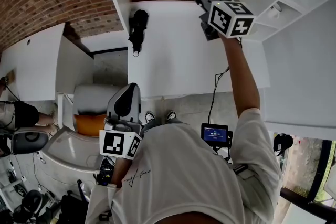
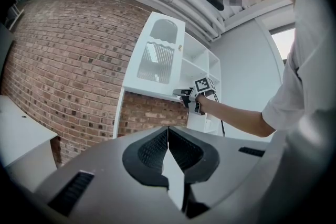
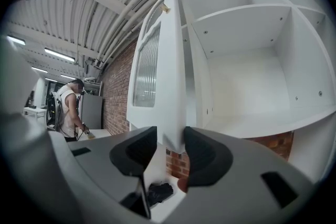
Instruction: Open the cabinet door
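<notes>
Person in a white T-shirt [image 1: 184, 176] seen from above, a hand-held tool in each hand. The left tool [image 2: 168, 139] is held low by the waist, pointing level. Its two dark pads are clenched together w/ nothing between them. A small black screen device [image 1: 215, 134] hangs at the person's waist.

The right arm is stretched up and fwd. The right tool [image 3: 170, 147] is at the far end of it, up at cabinet height and also level. Its pads are clamped on the lower edge of the white cabinet door with a ribbed glass pane [image 3: 163, 71], one pad on each face, near the bottom corner.

The door stands swung out from the white wall cabinet with open shelves [image 3: 247, 86], edge-on to the right tool. A small knob [image 3: 165, 8] sits near its top edge. The shelves behind it are bare white inside.

Below the cabinet is a white table [image 1: 178, 60] w/ a black object [image 1: 137, 29] lying on it; can't tell what it is. Behind table and cabinet runs a red brick wall [image 2: 68, 60].

Far bkgd, left of the door: a second person [image 3: 68, 107] in a sleeveless top stands bent over another surface, under ceiling pipes and strip lights.
</notes>
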The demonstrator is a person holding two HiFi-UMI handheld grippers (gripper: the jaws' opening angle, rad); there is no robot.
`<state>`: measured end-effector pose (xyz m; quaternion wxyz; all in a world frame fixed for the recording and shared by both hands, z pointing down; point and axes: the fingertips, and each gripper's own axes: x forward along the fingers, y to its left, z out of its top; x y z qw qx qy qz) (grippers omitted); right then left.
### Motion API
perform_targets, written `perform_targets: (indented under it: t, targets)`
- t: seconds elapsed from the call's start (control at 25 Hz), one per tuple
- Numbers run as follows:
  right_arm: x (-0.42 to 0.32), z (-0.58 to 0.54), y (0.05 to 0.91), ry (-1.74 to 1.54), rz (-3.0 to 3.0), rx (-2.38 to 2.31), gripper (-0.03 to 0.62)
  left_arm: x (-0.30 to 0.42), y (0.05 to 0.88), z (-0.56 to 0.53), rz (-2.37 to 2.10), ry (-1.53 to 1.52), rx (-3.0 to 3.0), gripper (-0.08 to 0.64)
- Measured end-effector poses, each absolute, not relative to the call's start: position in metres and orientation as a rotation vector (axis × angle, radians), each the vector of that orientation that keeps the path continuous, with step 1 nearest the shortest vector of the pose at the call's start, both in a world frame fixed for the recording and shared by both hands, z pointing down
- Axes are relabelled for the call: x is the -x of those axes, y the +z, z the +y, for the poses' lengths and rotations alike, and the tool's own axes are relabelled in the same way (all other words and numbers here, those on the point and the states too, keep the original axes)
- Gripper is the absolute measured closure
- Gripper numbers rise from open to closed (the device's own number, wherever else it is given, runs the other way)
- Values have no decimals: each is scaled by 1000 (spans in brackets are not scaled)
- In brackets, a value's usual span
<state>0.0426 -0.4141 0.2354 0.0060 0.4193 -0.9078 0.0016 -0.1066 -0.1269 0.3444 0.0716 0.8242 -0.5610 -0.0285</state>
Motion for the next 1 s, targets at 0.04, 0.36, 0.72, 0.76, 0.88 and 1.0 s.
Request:
perform_targets:
  t: [0.04, 0.36, 0.72, 0.76, 0.88, 1.0]
  targets:
    - [-43, -413, 235, 5, -2841, -1316, 425, 107, 344, -127, -1686, -86, -2478, 543]
    - [-43, -405, 235, 7, -2842, -1327, 459, 111, 346, -128, -1687, -86, -2473, 543]
    - [-43, -387, 234, 2, -2854, -1291, 483, 108, 343, -123, -1684, -97, -2478, 543]
    - [-43, -384, 235, 1, -2855, -1286, 486, 107, 343, -122, -1683, -99, -2479, 543]
    - [-42, -377, 235, -1, -2861, -1272, 488, 107, 343, -120, -1681, -100, -2480, 543]
    - [-41, -371, 235, 2, -2866, -1256, 492, 106, 342, -119, -1681, -102, -2484, 543]
